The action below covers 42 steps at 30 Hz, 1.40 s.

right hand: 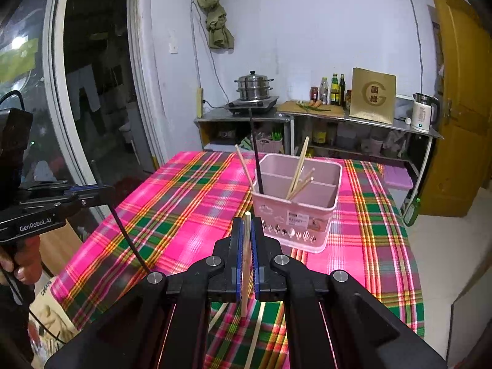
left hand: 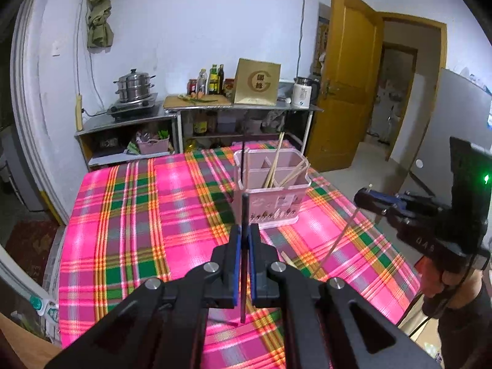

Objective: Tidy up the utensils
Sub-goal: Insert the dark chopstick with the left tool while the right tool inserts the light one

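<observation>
Left gripper (left hand: pixel 245 236) clamps a black chopstick (left hand: pixel 244 215) upright, right gripper (right hand: pixel 246 233) pinches a wooden chopstick (right hand: pixel 246 258), both facing the pink divided basket (right hand: pixel 295 215) already holding sticks. Loose chopsticks (right hand: pixel 256 332) lie half-hidden under the right jaws. Pink plaid tablecloth (left hand: pixel 138 209), kitchen shelves (left hand: pixel 240 117) behind.

Pink basket (right hand: pixel 296 212), plaid pink-green tablecloth (right hand: pixel 172 215)

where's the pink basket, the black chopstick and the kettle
pink basket (right hand: pixel 295 215), right wrist view, front wall
black chopstick (left hand: pixel 245 215), left wrist view, shaft above the jaws
kettle (right hand: pixel 422 117), right wrist view, white body
</observation>
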Tool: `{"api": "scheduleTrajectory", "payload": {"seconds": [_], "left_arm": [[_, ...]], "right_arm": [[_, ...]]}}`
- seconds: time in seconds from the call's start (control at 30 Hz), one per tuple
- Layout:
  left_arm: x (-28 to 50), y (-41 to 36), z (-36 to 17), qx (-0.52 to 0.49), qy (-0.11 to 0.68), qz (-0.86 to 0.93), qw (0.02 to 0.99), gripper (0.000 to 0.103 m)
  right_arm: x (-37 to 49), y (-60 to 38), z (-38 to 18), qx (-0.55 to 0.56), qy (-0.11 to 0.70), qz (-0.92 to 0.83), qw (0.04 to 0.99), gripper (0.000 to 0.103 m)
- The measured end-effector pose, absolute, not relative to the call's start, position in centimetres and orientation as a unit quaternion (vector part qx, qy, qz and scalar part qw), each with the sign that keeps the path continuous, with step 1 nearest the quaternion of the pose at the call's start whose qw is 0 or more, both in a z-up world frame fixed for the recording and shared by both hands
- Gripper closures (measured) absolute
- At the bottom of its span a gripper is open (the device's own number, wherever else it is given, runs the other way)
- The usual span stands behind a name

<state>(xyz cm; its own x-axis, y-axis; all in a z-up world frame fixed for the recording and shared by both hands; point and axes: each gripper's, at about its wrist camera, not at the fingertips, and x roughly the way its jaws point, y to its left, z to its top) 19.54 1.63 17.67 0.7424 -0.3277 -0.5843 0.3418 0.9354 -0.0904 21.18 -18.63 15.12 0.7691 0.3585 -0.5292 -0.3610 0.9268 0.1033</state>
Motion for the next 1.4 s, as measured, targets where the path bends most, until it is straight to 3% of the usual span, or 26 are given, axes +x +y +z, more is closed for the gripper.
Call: {"api": "scheduleTrajectory", "payload": {"seconds": [0.83, 1.4], "left_arm": [[29.2, -3.9, 24.3, -0.003, 0.258, -0.202, 0.945, 0.098], [35.2, -4.9, 24.6, -0.013, 0.241, -0.204, 0.949, 0.098]], "right_arm": [[28.1, -22.0, 22.8, 0.058, 0.19, 0.185, 0.963, 0.098], [34.0, -22.2, 20.5, 0.076, 0.204, 0.176, 0.96, 0.098]]}}
